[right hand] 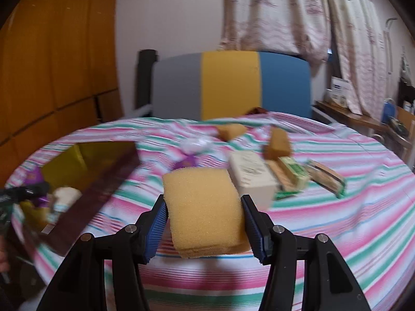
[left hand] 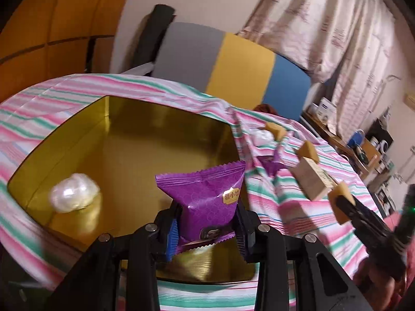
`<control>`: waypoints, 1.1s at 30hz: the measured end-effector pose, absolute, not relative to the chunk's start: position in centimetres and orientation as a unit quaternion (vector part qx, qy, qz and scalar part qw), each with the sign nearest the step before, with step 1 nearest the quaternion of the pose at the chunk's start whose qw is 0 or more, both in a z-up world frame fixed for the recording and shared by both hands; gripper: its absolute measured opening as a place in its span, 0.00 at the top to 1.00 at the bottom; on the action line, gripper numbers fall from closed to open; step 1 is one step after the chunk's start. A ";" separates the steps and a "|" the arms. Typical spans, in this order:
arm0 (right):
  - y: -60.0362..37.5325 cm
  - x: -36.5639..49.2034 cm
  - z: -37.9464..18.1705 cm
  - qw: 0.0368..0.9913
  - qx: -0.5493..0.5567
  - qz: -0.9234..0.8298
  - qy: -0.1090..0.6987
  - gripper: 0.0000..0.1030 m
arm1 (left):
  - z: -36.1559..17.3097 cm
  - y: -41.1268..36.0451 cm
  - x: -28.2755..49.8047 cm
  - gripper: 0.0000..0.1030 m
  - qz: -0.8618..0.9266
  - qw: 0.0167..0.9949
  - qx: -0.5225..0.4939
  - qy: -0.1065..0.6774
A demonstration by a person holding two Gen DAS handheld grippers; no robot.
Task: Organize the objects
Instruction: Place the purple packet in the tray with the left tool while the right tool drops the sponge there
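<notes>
My left gripper [left hand: 206, 223] is shut on a purple snack packet [left hand: 205, 202], held over the near part of an open gold-lined tin box [left hand: 129, 142]. A white wrapped ball [left hand: 74, 195] lies inside the box at its left. My right gripper [right hand: 205, 223] is shut on a yellow sponge [right hand: 205, 207] above the striped bedsheet [right hand: 337, 220]. In the left wrist view that sponge [left hand: 341, 202] hangs to the right of the box. The right wrist view has the box [right hand: 85, 160] at the left, blurred, with the left gripper [right hand: 28, 190] over it.
On the sheet lie a cream box [right hand: 251, 176], two green packs [right hand: 293, 176], two more sponges [right hand: 278, 142], a white wrapped item [right hand: 195, 143] and another purple packet [right hand: 188, 162]. A grey, yellow and blue headboard [right hand: 230, 83] stands behind. A cluttered side table [right hand: 363, 119] is at the right.
</notes>
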State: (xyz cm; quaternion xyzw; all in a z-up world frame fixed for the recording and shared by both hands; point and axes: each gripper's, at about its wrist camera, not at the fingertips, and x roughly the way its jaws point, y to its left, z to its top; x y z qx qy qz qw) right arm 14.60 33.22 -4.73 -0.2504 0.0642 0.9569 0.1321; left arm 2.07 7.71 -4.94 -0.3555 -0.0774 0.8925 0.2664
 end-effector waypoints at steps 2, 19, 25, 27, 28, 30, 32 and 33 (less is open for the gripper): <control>31.9 13.9 -4.0 0.106 -0.250 0.960 0.076 0.45 | -5.2 6.9 1.6 0.65 0.895 0.254 -0.357 -0.080; 23.0 9.8 -1.9 -0.019 -0.266 0.960 0.083 0.45 | -7.2 5.1 -0.2 0.64 0.903 0.205 -0.376 -0.037; 21.5 9.0 -2.3 -0.030 -0.275 0.958 0.073 0.45 | -6.9 3.8 -0.2 0.13 0.915 0.167 -0.362 -0.058; 21.3 8.8 -2.5 -0.031 -0.281 0.957 0.070 0.45 | -6.9 3.2 -0.3 0.13 0.915 0.156 -0.365 -0.074; 21.2 8.7 -2.6 -0.029 -0.284 0.956 0.068 0.45 | -6.9 2.9 -0.4 0.13 0.915 0.148 -0.367 -0.078; 21.0 8.0 -3.0 -0.025 -0.295 0.953 0.067 0.45 | -6.6 2.6 -0.3 0.13 0.919 0.128 -0.364 -0.078; 20.9 7.2 -3.3 -0.024 -0.307 0.949 0.069 0.44 | -6.3 2.4 -0.1 0.05 0.923 0.116 -0.359 -0.081; 20.9 6.8 -3.3 -0.023 -0.310 0.948 0.070 0.44 | -6.2 2.2 0.0 0.03 0.923 0.112 -0.357 -0.085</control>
